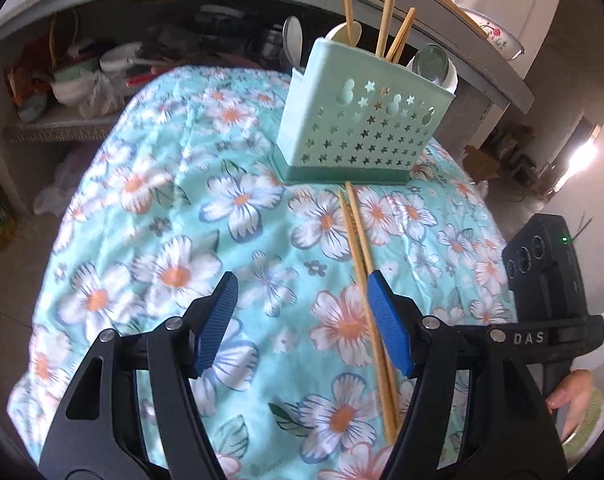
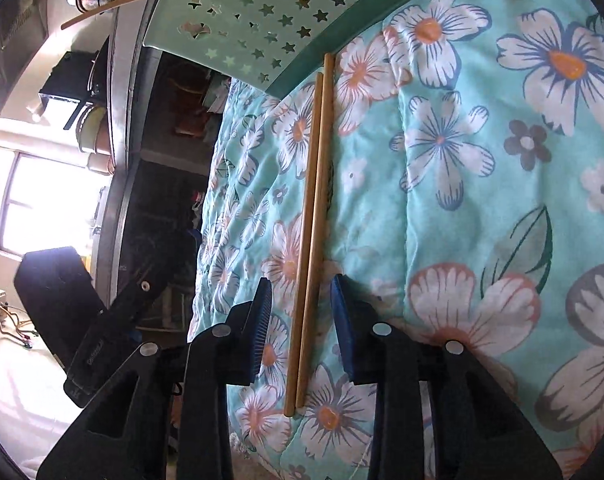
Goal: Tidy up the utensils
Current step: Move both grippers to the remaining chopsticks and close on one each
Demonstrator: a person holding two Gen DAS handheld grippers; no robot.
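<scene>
Pick-up step: right gripper (image 2: 300, 312) wide open, straddling chopstick pair (image 2: 309, 240) lying on floral cloth (image 2: 461, 200) near its edge, tips touching mint holder (image 2: 262, 12) base; left gripper (image 1: 302, 320) open, idle; next: close, lift, drop into holder.

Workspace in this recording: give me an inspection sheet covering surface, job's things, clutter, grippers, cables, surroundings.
Surface: floral cloth, wrinkled.
Job's things: green holder stands upright with chopsticks and spoons inside; loose chopstick pair lies side by side, far tips touching the holder's base.
Clutter: nothing seen on the cloth.
Grippers: left hand-held gripper open, pair beside its right finger; right hand-held gripper open, straddling the pair, not gripping.
Cables: wires on the floor.
Surroundings: cluttered shelf, bright window.
</scene>
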